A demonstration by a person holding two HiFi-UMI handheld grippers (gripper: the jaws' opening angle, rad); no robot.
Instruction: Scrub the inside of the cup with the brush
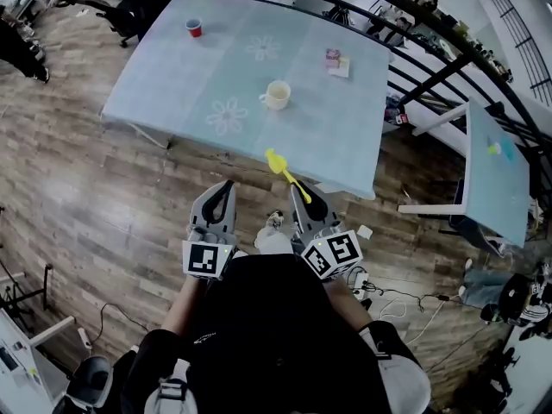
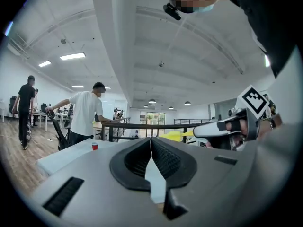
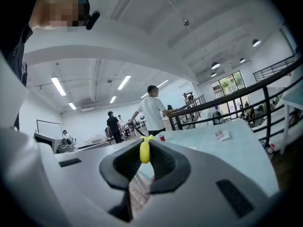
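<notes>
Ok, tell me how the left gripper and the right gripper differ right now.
The left gripper is shut with nothing between its jaws; the right gripper is shut on the yellow brush. Nothing sticks out ahead of the left gripper, while the brush juts from the right gripper toward the table. Both are held side by side short of the table, away from the cup.

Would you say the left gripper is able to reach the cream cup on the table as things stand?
Probably not yet: the left gripper, jaws shut and empty, is over the floor short of the table edge, and the cup stands mid-table. Nothing stands between them, though.
</notes>
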